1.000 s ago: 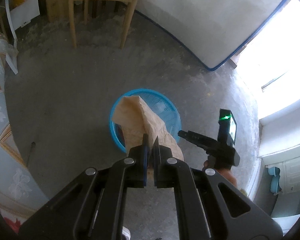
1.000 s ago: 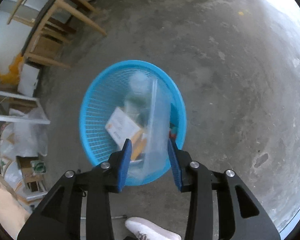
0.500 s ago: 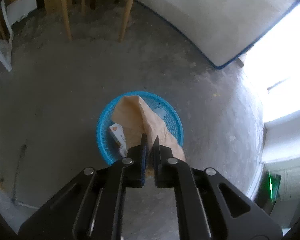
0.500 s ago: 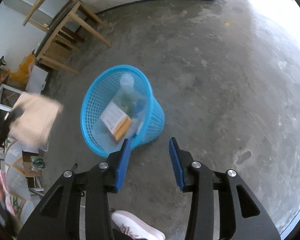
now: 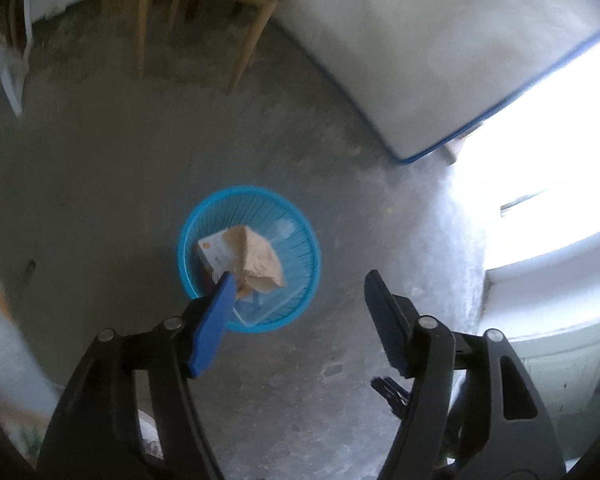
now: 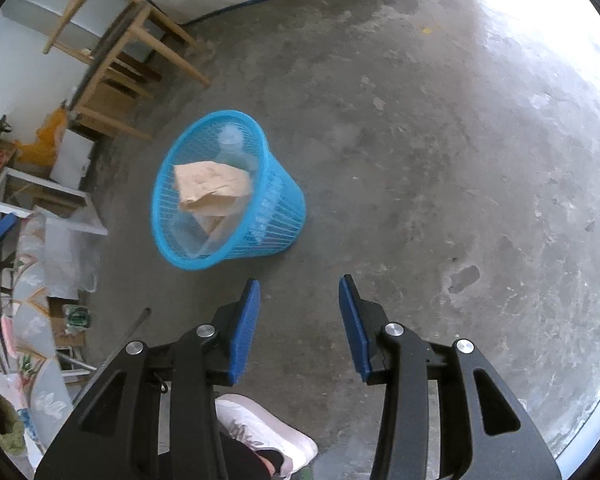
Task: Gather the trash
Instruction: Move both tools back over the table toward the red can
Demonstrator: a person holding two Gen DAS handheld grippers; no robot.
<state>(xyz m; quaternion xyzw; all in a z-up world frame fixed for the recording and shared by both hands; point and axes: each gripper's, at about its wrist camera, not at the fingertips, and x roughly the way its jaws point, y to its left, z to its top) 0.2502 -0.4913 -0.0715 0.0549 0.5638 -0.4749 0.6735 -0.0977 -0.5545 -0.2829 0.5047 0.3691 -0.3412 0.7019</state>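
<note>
Nearest the blue basket [image 5: 249, 258], on its near side, the left gripper [image 5: 298, 280] hangs above the rim with its 2 fingers [image 5: 214, 320] opening wide and nothing between them. Its left blue pad overlaps the basket's near rim in the left wrist view; whether it touches is unclear. Inside the basket, a crumpled brown paper bag [image 6: 212, 192] lies on top of the other trash, with a white carton [image 5: 216, 252] beside it and a clear plastic bottle [image 6: 231, 148] against the far wall. The basket stands upright on the grey concrete floor [image 6: 420, 160].

Farther from the basket, on its near side in the right wrist view, the right gripper [image 6: 299, 290] hovers over bare floor, fingers [image 6: 244, 332] moderately apart and empty. Below it shows a white shoe [image 6: 268, 436].

Beyond the basket stands a wooden chair [image 5: 204, 12], and to the right of that a white mattress [image 5: 440, 60] with blue edging leans upright.
</note>
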